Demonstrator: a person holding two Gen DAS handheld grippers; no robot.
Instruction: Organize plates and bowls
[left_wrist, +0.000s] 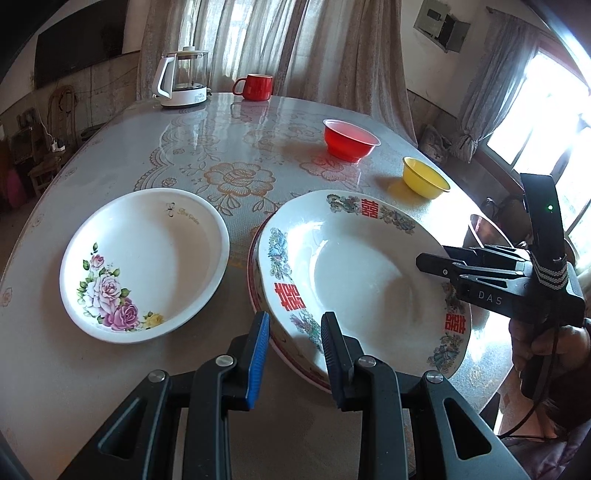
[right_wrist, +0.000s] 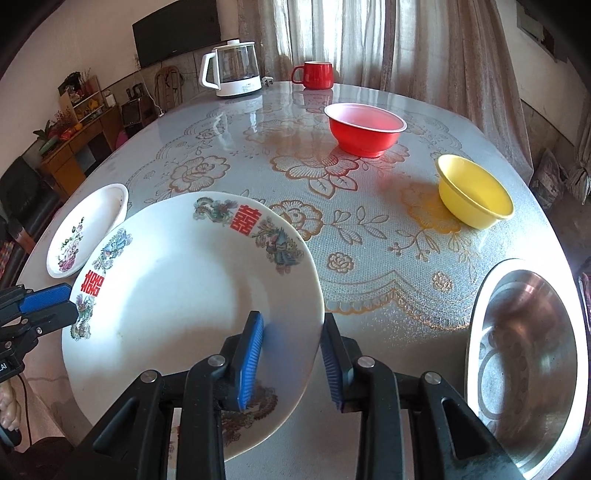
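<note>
A white plate with red characters and bird motifs (left_wrist: 354, 266) rests on a red-rimmed plate (left_wrist: 258, 295) at the table's near side. My left gripper (left_wrist: 293, 325) is open, its jaws either side of that plate's near rim. My right gripper (right_wrist: 291, 328) is open too, its jaws straddling the plate's right rim (right_wrist: 314, 280); it shows at the right in the left wrist view (left_wrist: 436, 267). A white plate with pink roses (left_wrist: 144, 258) lies to the left. A red bowl (right_wrist: 364, 127) and a yellow bowl (right_wrist: 474, 190) stand further back.
A steel dish (right_wrist: 524, 365) sits at the table's near right edge. A glass kettle on a white base (right_wrist: 234, 70) and a red mug (right_wrist: 314, 75) stand at the far edge. The table has a glossy floral cover (right_wrist: 303, 173).
</note>
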